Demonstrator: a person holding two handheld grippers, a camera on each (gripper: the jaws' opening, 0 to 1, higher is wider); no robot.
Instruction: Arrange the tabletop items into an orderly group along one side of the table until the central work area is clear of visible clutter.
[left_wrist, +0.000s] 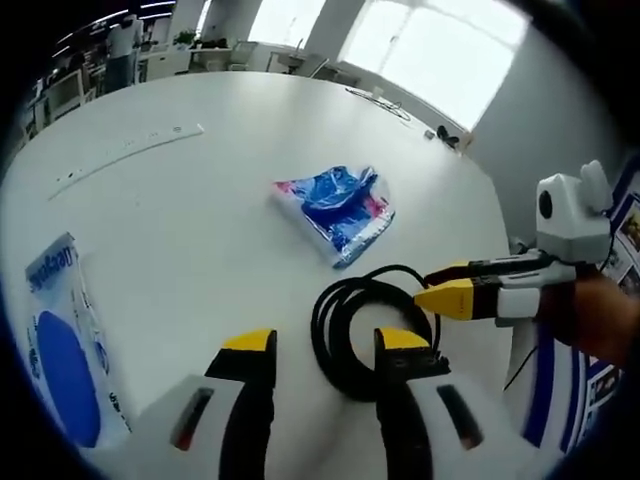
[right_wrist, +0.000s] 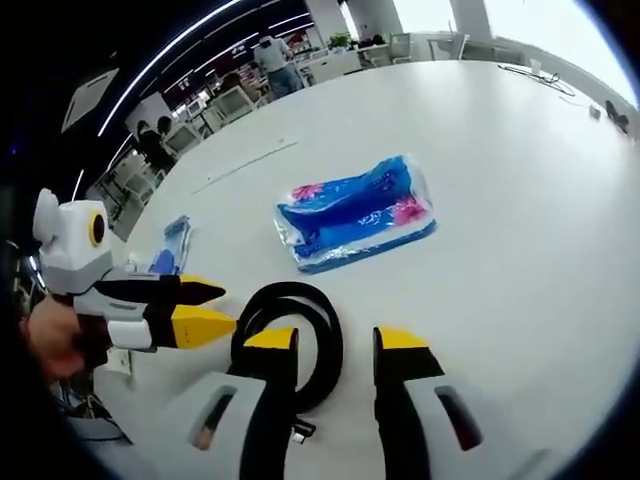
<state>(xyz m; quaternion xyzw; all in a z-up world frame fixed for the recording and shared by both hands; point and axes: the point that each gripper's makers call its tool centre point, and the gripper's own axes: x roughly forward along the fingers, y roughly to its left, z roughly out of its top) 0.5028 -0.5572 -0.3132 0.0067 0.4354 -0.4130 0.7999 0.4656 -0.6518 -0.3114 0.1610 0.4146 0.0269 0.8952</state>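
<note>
Both tongs are hovering by a coiled black cable on a white table.

In the left gripper view, the left tongs (left_wrist: 325, 345) are gaping released low in the frame, the cable (left_wrist: 352, 330) lying between and just past the tips, the right tongs (left_wrist: 440, 285) entering from the right with tips nearly together. A blue packet (left_wrist: 335, 210) is lying at centre, a blue-and-white bag (left_wrist: 60, 340) at lower left. In the right gripper view, the right tongs (right_wrist: 335, 345) are standing released over the cable (right_wrist: 290, 335), on the table (right_wrist: 520, 200).
</note>
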